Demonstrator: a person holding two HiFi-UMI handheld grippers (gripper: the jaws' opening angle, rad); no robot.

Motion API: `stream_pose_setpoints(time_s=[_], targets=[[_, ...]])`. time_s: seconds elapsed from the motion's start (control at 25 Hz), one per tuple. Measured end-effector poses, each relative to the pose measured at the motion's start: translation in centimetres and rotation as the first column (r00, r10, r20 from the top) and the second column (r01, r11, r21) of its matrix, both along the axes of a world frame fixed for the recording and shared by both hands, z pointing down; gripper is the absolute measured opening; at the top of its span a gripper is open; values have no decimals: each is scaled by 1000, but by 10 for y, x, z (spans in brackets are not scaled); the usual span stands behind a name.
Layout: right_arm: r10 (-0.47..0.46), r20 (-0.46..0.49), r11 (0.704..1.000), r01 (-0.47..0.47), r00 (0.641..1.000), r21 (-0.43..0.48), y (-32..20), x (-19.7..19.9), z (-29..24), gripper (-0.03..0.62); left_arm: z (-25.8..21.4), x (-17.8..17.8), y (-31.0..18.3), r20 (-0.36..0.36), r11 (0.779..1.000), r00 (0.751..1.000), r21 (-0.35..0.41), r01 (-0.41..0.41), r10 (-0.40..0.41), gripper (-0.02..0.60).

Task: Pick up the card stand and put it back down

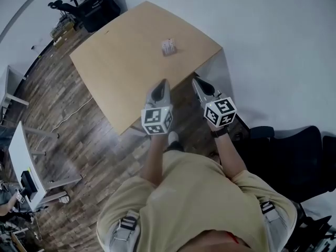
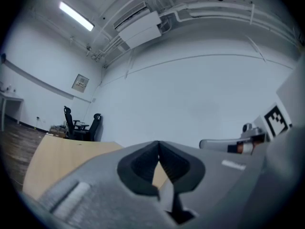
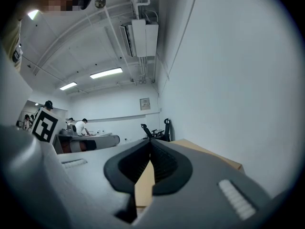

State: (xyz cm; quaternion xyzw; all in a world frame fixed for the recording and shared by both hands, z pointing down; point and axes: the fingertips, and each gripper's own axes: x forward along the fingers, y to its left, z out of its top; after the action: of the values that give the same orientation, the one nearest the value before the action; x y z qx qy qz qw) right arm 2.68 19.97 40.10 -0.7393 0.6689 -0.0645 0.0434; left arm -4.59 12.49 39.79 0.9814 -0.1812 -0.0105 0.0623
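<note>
A small white card stand with pink print stands on the far part of the light wooden table. My left gripper is over the near table edge, jaws shut with nothing between them. My right gripper is beside it, just off the table's right edge, jaws also shut and empty. Both are well short of the stand. In the left gripper view the left gripper shows tips touching; the right gripper looks the same in its own view. The stand is hidden in both gripper views.
White walls flank the table on the right. Black office chairs stand at the far left corner, another black chair close behind at the right. White desks line the left over wood flooring.
</note>
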Motion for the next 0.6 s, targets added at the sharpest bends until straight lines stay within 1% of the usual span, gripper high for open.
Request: stream_pose_setpoints(time_s=[0.08, 0.12, 0.2, 0.32, 0.44, 0.6], targets=[[-3, -1, 1000, 3, 1000, -7, -37, 17, 0, 5, -12, 13, -29, -38, 1000, 999, 11, -13, 13, 3], [-4, 1, 1000, 4, 1000, -7, -56, 25, -1, 5, -15, 19, -43, -42, 1000, 999, 22, -16, 17, 3], [-7, -2, 1000, 7, 1000, -1, -91, 35, -4, 5, -14, 26, -72, -37, 999, 999, 28, -21, 22, 3], [-9, -21, 1000, 10, 1000, 16, -135, 44, -10, 5, -4, 35, -111, -27, 999, 999, 10, -34, 35, 3], [-5, -23, 1000, 6, 1000, 9, -160, 52, -4, 5, 12, 48, -134, -2, 999, 999, 5, -50, 50, 3], [15, 18, 999, -14, 1000, -47, -174, 70, 30, 5, 37, 71, -151, 36, 997, 997, -1, -72, 72, 2]])
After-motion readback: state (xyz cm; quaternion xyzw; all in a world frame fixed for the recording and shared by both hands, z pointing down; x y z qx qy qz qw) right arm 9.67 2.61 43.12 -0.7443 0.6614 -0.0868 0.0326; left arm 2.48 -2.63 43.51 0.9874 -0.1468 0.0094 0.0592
